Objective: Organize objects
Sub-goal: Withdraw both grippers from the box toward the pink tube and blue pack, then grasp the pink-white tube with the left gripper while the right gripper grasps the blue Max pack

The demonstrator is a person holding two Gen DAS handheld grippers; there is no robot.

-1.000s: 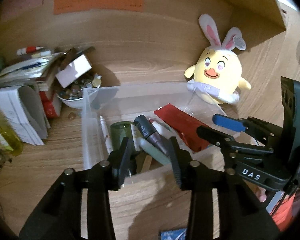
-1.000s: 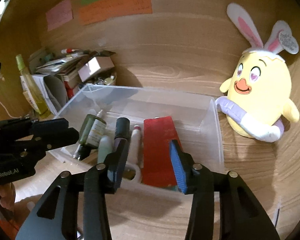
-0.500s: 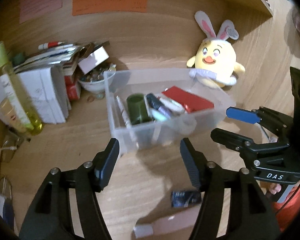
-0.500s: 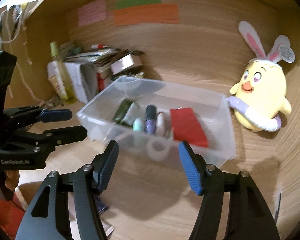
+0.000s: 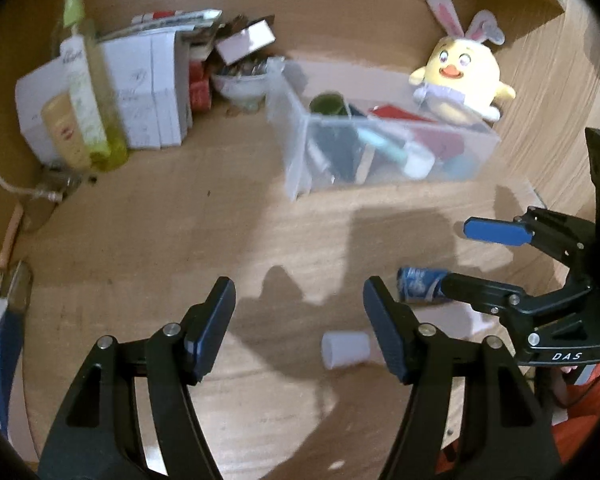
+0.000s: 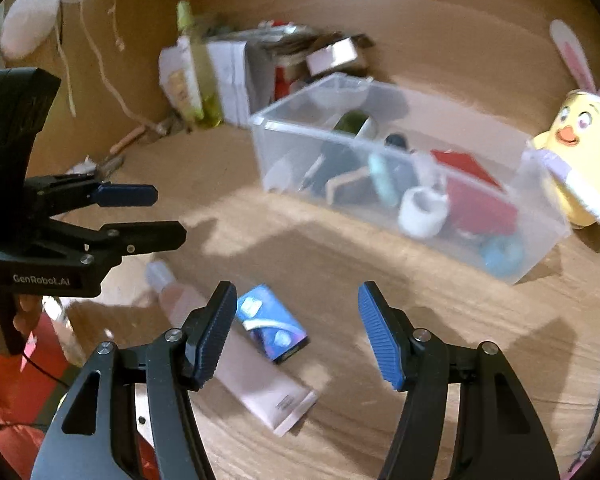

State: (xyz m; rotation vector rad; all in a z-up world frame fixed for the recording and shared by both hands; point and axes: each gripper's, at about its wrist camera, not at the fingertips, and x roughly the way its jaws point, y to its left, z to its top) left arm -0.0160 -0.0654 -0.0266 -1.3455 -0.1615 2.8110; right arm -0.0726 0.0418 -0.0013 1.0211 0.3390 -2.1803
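While most of the small stuff already sits in the clear plastic bin (image 6: 536,216), you still have two items loose on the wooden desk (image 6: 340,280): a pale pink tube (image 6: 256,380) and a small blue box (image 6: 272,322), touching each other, lying just ahead of your right gripper (image 6: 298,332). In the left wrist view the tube's white cap (image 5: 346,349) shows just beside your left gripper (image 5: 300,326), with the blue box (image 5: 418,285) beyond it.

So judge it mostly done, two pieces left, neither held.

Your left gripper is spread, nothing between the pads. Your right gripper is spread too and empty; the box and tube lie below its left pad, not pinched.

Bin is thin, see-through, rectangular, straight walls. Inside: a dark green round bottle (image 6: 354,122), a flat red card or packet (image 6: 472,184), a white ring-shaped roll (image 6: 422,208), a mint tube, a blue ring near the front corner; rest too blurred to name. Pink tube is soft, flat-crimped at one end, likely squashy under the pads. Blue box is glossy card, hard-edged.

Outward: a yellow plush chick with rabbit ears (image 6: 580,152) touches the bin's far right side. Left of the bin stand white booklets (image 5: 148,92), a yellow-green bottle (image 5: 88,92), and a small bowl of bits (image 5: 242,82).
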